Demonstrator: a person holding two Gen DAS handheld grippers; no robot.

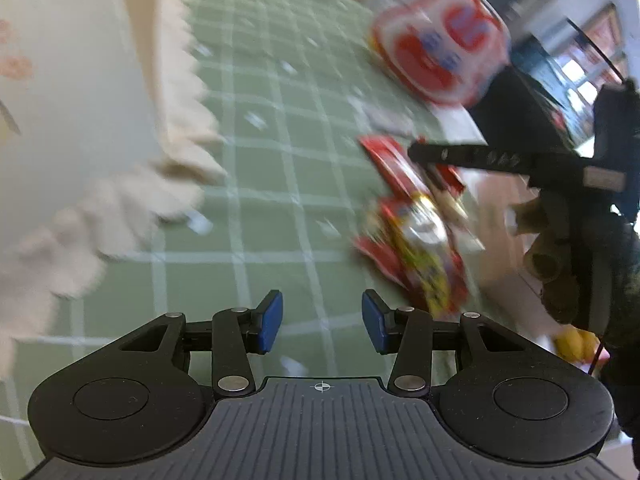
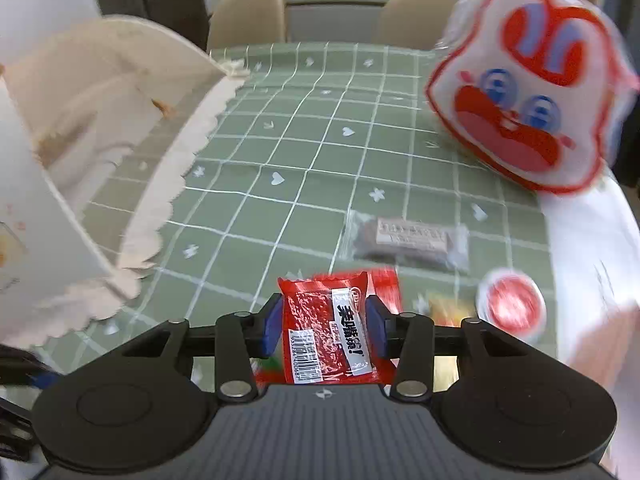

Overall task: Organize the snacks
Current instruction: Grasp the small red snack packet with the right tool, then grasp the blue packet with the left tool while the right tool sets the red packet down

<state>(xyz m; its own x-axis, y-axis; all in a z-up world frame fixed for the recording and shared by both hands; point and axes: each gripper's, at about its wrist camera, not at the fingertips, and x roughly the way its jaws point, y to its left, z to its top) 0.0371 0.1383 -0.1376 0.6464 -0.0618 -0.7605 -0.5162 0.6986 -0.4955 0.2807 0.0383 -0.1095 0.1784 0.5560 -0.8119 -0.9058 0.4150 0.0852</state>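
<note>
In the right wrist view my right gripper (image 2: 324,324) is shut on a red snack packet (image 2: 326,332) with a white label and a barcode; both blue pads press its sides. More red wrapping (image 2: 386,284) lies just behind it. My left gripper (image 1: 322,320) stands open over the green checked tablecloth (image 1: 280,160), with nothing between its blue pads. To its right, blurred red packets (image 1: 412,236) lie on the cloth, and a black finger (image 1: 460,156) of the other gripper reaches over them. A white paper box (image 2: 120,140) with a scalloped rim stands at the left.
A large red-and-white rabbit-face bag (image 2: 520,100) stands at the back right. A clear-wrapped brown bar (image 2: 408,240) and a round red-and-white cup (image 2: 510,304) lie near the table's right edge. Two beige chairs (image 2: 248,12) stand behind the table. The box (image 1: 80,120) fills the left wrist view's left side.
</note>
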